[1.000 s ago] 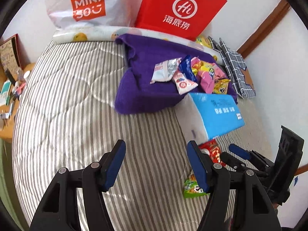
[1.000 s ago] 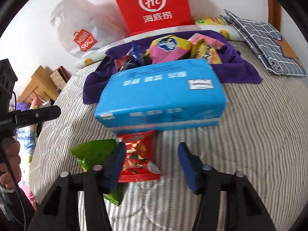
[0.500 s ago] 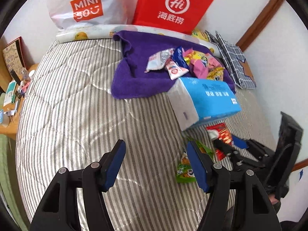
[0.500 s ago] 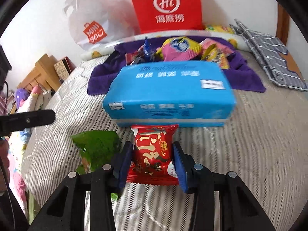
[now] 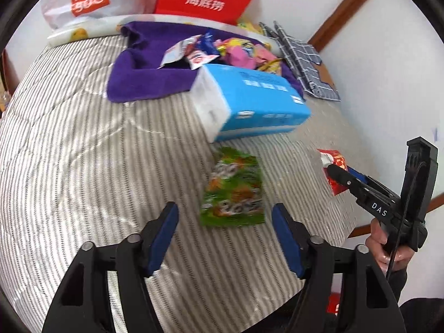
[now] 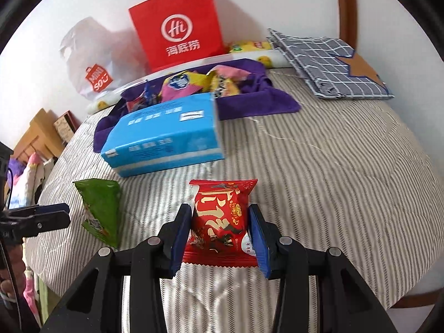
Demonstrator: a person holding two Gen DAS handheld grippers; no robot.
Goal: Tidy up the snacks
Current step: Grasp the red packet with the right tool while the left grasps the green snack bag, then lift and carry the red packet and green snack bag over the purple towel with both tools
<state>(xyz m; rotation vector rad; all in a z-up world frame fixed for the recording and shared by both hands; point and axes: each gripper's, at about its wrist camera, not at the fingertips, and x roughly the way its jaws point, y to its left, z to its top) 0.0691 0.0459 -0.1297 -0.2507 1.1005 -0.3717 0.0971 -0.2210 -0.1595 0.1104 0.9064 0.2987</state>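
The right gripper pinches one red crinkle-edged snack packet between its blue pads, the packet's long axis running straight ahead along the fingers, sealed edge pointing away. The left gripper is opening, nothing between its jaws; one green foil snack packet lies flat on the striped quilt just ahead, lengthwise along the fingers. Farther ahead sit one blue tissue pack and a purple towel heaped with snacks.

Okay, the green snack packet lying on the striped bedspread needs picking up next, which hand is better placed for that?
Left. The left gripper is opening and empty, with the green snack packet on the striped bedspread just ahead of its fingers. The right gripper is already clamped on the red snack packet.
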